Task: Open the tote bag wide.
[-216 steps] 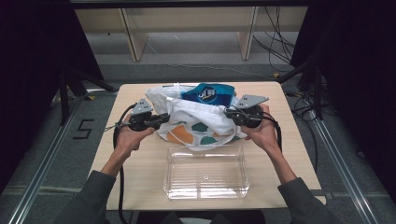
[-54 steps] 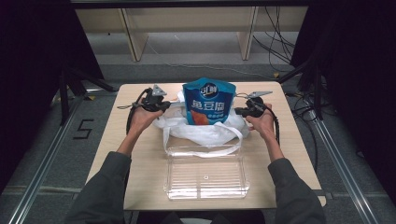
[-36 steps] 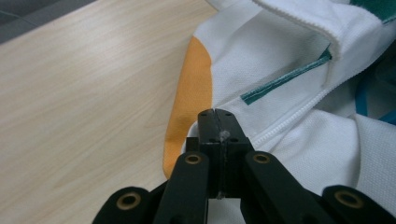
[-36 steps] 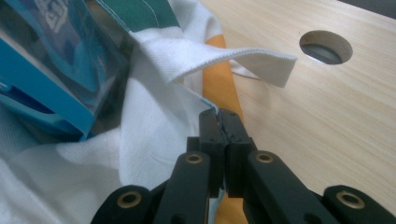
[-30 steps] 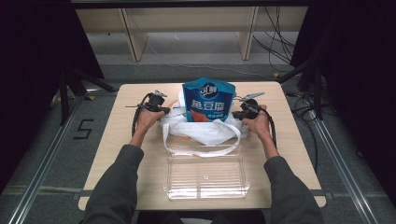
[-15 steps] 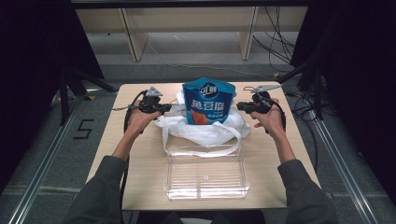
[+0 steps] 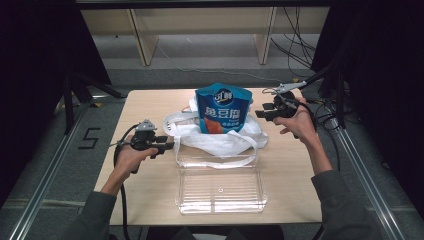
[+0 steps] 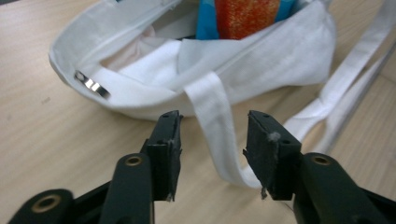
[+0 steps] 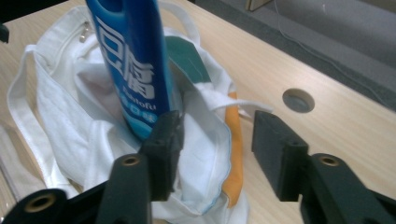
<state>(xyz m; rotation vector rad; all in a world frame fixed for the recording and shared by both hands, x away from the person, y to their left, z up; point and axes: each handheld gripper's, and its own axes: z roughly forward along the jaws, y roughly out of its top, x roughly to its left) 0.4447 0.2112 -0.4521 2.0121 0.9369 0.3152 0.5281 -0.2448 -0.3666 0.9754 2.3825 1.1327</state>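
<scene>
A blue snack pouch (image 7: 220, 110) stands in a white tote bag (image 7: 220, 140); the left gripper (image 7: 165, 146) and right gripper (image 7: 263, 111), jaws just opened and empty, flank it.

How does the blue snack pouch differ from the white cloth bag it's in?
The blue snack pouch stands upright and stiff, glossy with printed lettering; the white cloth bag lies slumped and crumpled around its base, matte, its straps trailing on the table. The pouch rises well above the bag's rim. Neither is gripped.
</scene>
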